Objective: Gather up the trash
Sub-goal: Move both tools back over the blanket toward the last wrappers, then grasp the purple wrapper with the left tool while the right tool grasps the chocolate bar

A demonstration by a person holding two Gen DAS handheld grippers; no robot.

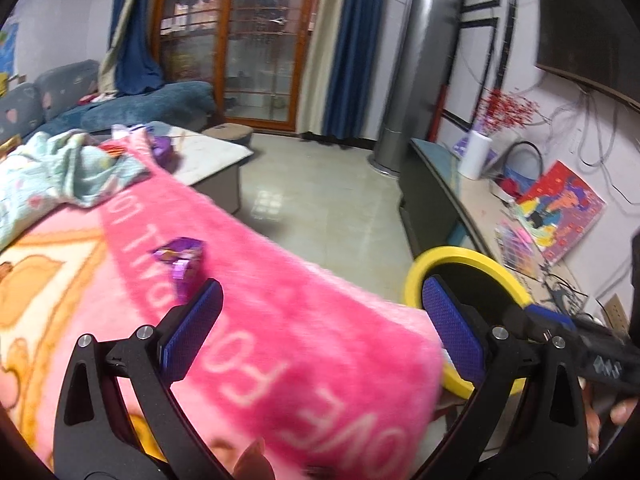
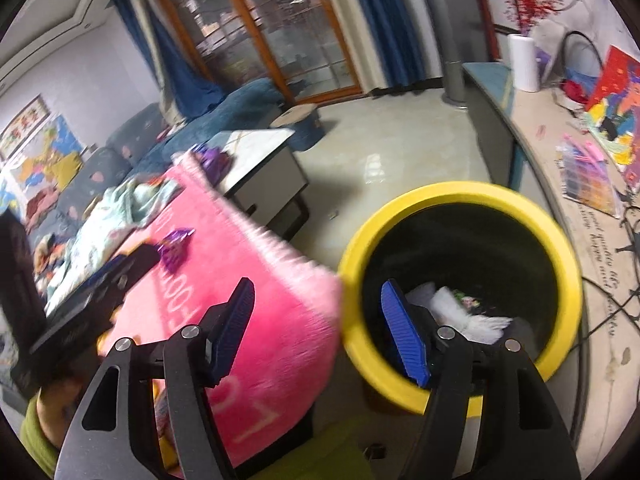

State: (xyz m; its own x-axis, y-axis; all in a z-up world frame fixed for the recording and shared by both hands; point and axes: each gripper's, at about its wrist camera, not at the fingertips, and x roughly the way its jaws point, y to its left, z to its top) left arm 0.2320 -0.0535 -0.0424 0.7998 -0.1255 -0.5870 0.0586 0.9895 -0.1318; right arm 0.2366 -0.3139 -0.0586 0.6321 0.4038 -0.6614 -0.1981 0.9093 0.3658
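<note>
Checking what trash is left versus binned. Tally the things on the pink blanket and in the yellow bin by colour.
Purple wrappers on the pink blanket: 1 nearby, 1 cluster at the far end; exact pieces unclear.
White crumpled paper in the yellow bin: 1 pile.
Total: 3 groups.

The left wrist view is aimed forward and downward, close above the fluffy pink blanket. The right wrist view is tilted down over the yellow-rimmed black bin. Blanket, bin and the wood-framed glass doors are shared by both.
</note>
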